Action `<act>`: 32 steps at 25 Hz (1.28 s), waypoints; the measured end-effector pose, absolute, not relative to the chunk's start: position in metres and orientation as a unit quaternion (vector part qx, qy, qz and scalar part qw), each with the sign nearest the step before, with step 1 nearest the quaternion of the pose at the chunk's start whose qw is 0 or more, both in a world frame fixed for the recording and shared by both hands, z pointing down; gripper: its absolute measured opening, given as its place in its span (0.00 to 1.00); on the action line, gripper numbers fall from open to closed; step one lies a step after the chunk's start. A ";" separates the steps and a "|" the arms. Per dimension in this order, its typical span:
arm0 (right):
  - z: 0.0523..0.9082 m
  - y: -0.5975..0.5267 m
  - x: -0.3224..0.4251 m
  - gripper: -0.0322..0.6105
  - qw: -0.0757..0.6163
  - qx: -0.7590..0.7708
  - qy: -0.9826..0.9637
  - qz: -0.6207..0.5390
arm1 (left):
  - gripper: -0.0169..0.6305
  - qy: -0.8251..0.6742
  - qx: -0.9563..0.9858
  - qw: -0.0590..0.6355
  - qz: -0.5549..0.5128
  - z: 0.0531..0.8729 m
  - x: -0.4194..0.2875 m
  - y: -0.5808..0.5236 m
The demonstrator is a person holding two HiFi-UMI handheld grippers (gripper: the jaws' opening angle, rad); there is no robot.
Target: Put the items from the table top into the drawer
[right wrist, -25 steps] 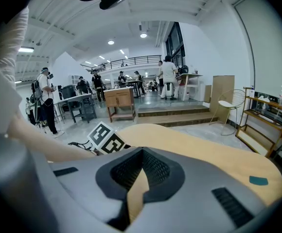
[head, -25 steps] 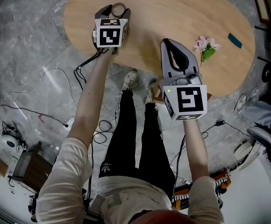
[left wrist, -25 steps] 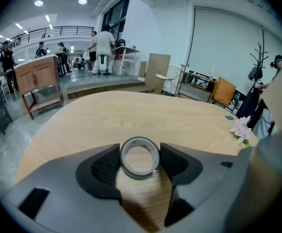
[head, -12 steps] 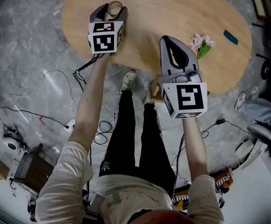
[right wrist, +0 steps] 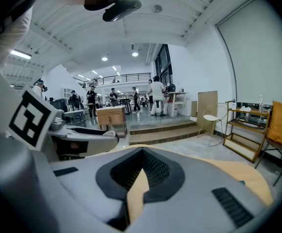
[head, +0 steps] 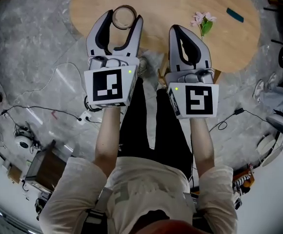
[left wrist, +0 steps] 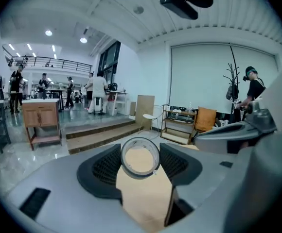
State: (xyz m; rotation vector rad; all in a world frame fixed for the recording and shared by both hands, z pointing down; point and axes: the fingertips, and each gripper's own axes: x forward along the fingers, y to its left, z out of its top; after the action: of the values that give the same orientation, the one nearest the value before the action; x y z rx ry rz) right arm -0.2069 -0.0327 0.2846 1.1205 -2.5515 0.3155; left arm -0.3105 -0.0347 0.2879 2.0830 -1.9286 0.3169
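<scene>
Left gripper clamped a thin round tape ring between ribbed black pads. Right gripper was pinched closed, empty. Table was rounded, pale wood.

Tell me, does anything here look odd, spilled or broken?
Nothing stands out. The left gripper holds a tape roll squarely between its jaws. A flower and a small teal thing lie apart on the table. Nothing looks spilled or damaged.

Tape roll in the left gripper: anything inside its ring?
Nothing inside the tape roll; only wooden table top shows through. The fingers cover its outer sides.
</scene>
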 end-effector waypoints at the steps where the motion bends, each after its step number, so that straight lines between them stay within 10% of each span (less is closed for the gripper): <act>1: 0.279 -0.027 -0.202 0.06 0.164 0.397 -0.897 0.108 | 0.43 -0.668 0.726 0.132 0.103 0.275 -0.300 -0.026; 16: 0.274 0.003 -0.123 0.06 0.153 0.434 -0.882 0.104 | 0.43 -0.613 0.769 0.117 0.140 0.265 -0.202 0.019; 32: 0.369 0.048 0.003 0.06 0.226 0.474 -0.834 0.167 | 0.42 -0.447 0.810 0.229 0.303 0.492 -0.058 0.091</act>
State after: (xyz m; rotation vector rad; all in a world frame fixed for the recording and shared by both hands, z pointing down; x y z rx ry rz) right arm 0.0029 0.0481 0.3692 1.3056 -2.3000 0.4611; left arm -0.0578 0.0909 0.4921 2.2284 -1.2297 0.8352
